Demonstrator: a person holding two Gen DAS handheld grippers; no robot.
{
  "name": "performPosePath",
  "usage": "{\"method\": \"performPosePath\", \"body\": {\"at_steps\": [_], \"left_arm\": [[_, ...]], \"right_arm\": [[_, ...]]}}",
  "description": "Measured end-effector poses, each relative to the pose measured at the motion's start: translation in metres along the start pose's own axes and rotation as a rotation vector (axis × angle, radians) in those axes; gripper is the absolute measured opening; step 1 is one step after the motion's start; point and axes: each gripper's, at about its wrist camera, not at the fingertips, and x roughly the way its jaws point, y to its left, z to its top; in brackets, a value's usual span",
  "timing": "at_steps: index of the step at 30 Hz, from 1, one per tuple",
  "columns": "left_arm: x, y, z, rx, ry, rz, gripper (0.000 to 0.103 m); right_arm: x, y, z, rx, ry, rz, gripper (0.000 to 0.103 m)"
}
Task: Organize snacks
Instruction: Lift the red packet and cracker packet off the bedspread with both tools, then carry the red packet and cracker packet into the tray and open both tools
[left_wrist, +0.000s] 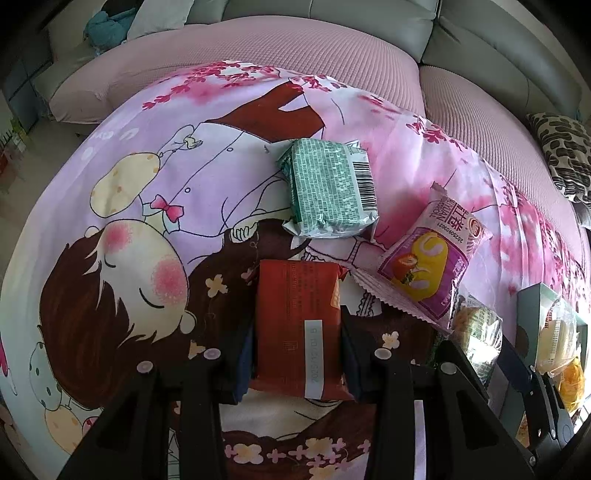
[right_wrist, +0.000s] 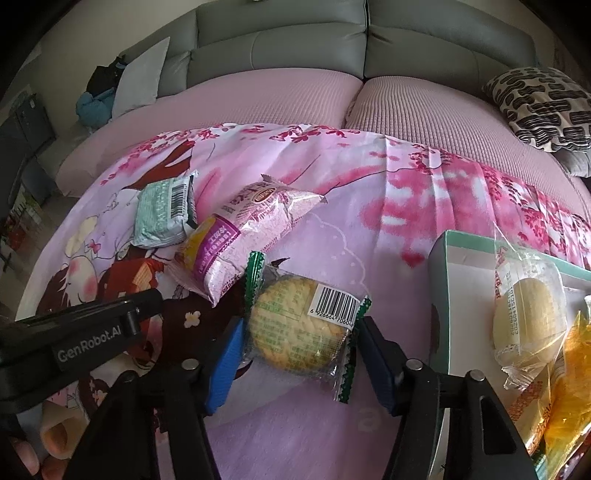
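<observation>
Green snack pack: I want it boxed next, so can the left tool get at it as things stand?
Probably not yet: the left tool is shut on the red packet. The green snack pack lies uncovered just beyond.

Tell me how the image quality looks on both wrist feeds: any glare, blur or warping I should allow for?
Left wrist: strong fisheye bending at the dark corners, even soft daylight, red packet sharp between the left gripper fingers. Right wrist: same warping, glare on the clear wrapper of the biscuit packet in the right gripper; box edge slightly soft.

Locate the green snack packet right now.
In the left wrist view the green packet lies on the cartoon cloth, beyond the red packet, left of the purple cake packet.
</observation>
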Motion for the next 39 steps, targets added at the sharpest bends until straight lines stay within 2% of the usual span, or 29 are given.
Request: {"method": "performPosePath", "body": {"at_steps": [9, 22, 29, 39], "left_arm": [[-0.007, -0.002, 0.0, 0.012, -0.017, -0.024, 0.042], [-0.053, -0.007, 0.001, 0.03, -0.136, -0.056, 0.042], [-0.074, -0.016, 0.001, 0.051, -0.179, -0.073, 0.042], [-0.089, -0.04, -0.004, 0.107, -0.21, -0.098, 0.042]], "right_arm": [[-0.008, 0.001, 0.003, -0.011, -0.002, -0.02, 0.06], [-0.061, -0.001, 0.018, -0.001, -0.119, -0.023, 0.06], [-0.079, -0.005, 0.021, 0.019, -0.153, -0.022, 0.06], [-0.105, -0.039, 0.019, 0.104, -0.195, -0.044, 0.06]]}}
